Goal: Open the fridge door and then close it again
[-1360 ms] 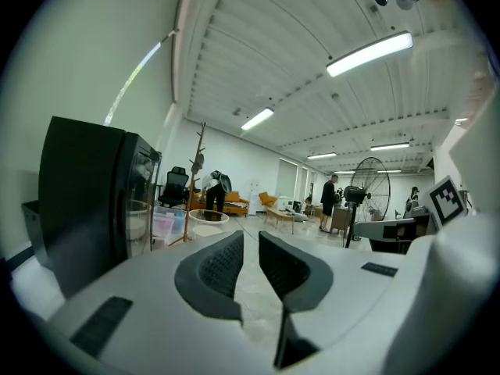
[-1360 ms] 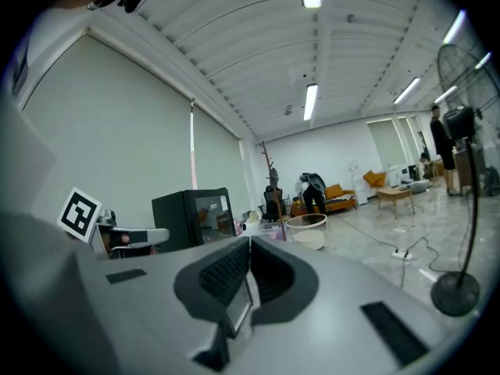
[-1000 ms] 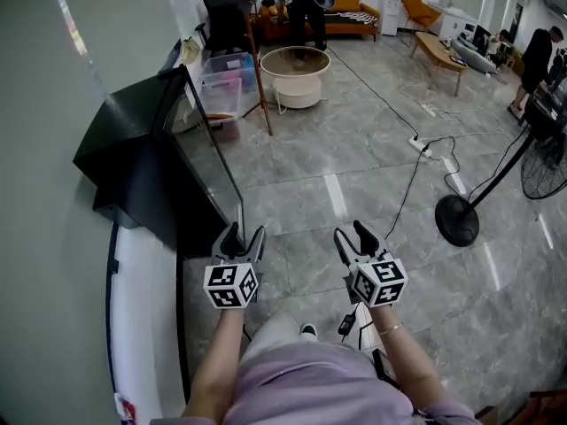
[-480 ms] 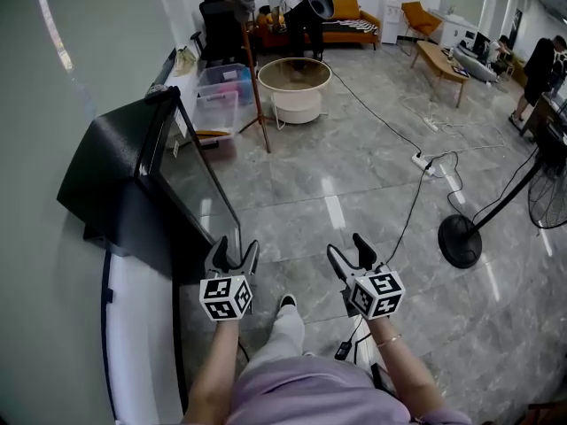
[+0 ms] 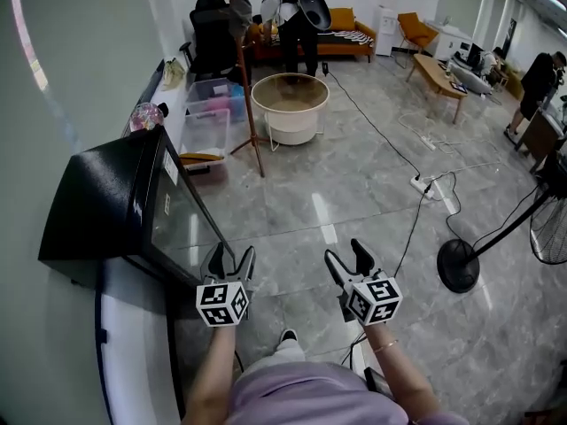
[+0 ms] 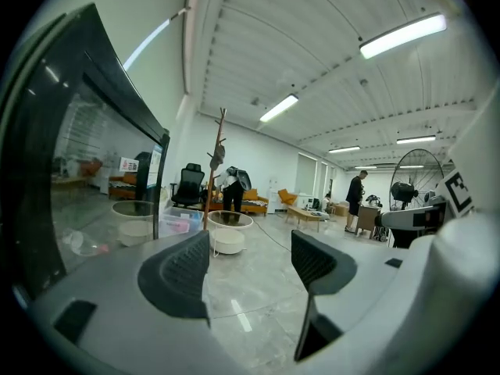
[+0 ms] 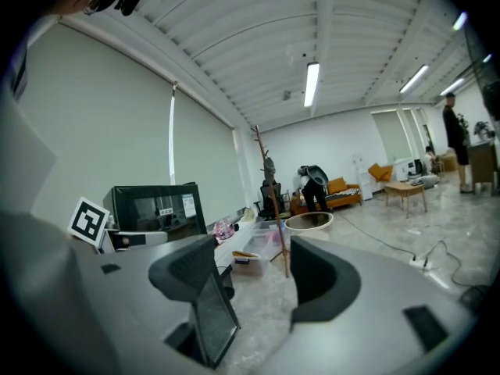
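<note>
A black fridge [image 5: 93,202] sits at the left on a white tabletop [image 5: 137,343] along the wall. Its glass door [image 5: 182,228] faces the open room and lies flush with the body, as far as the head view shows. Just right of the door's near edge hangs the left gripper [image 5: 231,255], not gripping it. Its fingers [image 6: 183,272] have just been opening and stand spread wide, with only floor showing between them. The right gripper [image 5: 345,255] is level with it, a little apart, over the grey tiled floor [image 5: 354,175]. Its fingers [image 7: 320,276] have also just been opening and stand spread, with nothing between them. Beyond the fridge are a clear plastic box [image 5: 205,118], a wooden coat stand [image 5: 241,78] and a round white tub [image 5: 290,113]. Behind the tub a person [image 5: 297,11] bends over in front of an orange sofa [image 5: 345,25]. Farther right a cable [image 5: 376,122] runs to a power strip [image 5: 418,184], and a fan [image 5: 459,266] stands at the right edge.
</note>
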Tool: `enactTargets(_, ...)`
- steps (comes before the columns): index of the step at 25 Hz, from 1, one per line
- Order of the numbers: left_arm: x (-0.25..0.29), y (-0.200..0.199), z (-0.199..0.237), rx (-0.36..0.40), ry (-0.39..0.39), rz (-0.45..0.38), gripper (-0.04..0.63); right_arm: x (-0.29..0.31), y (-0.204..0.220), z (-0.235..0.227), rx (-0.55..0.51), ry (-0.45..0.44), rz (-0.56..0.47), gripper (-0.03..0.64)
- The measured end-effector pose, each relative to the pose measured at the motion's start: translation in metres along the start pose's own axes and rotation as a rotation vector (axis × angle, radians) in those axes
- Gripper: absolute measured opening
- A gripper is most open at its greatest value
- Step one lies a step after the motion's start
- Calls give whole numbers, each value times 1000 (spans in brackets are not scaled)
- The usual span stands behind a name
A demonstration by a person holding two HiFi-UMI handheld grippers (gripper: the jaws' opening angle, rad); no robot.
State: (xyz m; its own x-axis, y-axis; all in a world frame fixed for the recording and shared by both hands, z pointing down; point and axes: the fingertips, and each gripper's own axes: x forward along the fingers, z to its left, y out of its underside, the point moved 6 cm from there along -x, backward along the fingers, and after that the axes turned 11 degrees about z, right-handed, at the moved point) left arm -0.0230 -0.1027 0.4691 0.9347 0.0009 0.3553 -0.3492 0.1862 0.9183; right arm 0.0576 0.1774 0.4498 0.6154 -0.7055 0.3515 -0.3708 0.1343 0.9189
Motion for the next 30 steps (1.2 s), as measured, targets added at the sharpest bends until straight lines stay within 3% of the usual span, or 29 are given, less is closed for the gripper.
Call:
enactTargets(8, 54, -19, 38, -15, -7, 6, 313, 69, -22, -17, -12, -4, 38, 296)
enactTargets(15, 85, -20, 54, -46, -69, 17, 313, 123, -37, -36, -23, -83, 58, 296)
enactTargets(25, 95, -36, 71, -139, -337, -39, 311, 231, -93, -42, -152, -386, 108, 295)
enactTargets(30, 68, -23, 68, -205, -518, -54, 310, 269, -95, -10, -221, -600, 163, 295)
